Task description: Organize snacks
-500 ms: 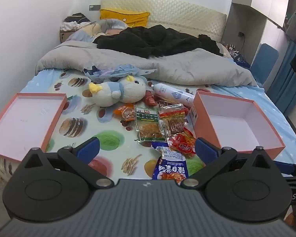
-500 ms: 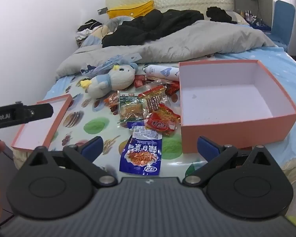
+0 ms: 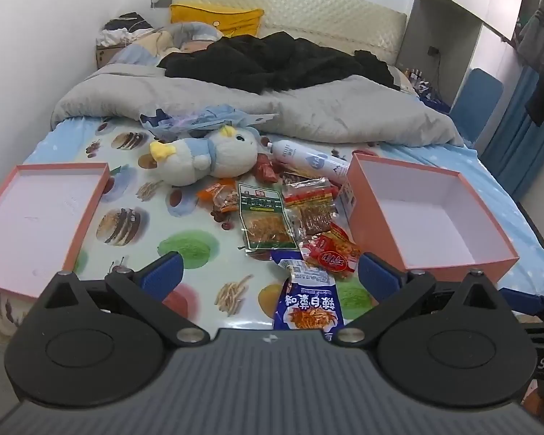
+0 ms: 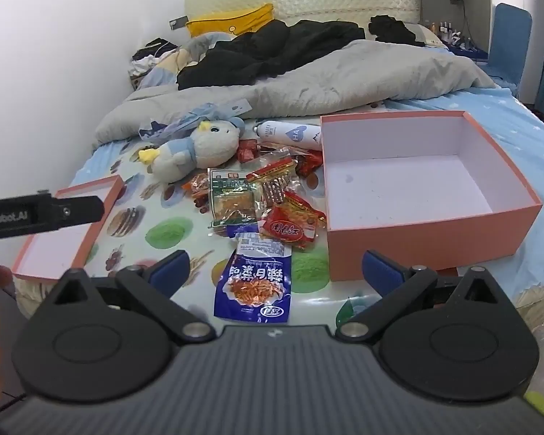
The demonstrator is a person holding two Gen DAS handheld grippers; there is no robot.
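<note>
Bed (image 3: 90, 137) with snack packets (image 3: 264, 217), both grippers (image 3: 270, 275) (image 4: 273, 272) spread; black bar (image 4: 43, 214) only in right view.

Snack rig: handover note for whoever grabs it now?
Left gripper: open, empty, above the bed's near edge.
Right gripper: open, empty, with the blue snack bag between its fingers' line of sight.
Pink box: open, nothing inside. Its lid lies upturned to the left.
Snacks: green packet, red packet and others piled beside the plush toy and white bottle.
Done: nothing packed. Left: all snacks into the box.
</note>
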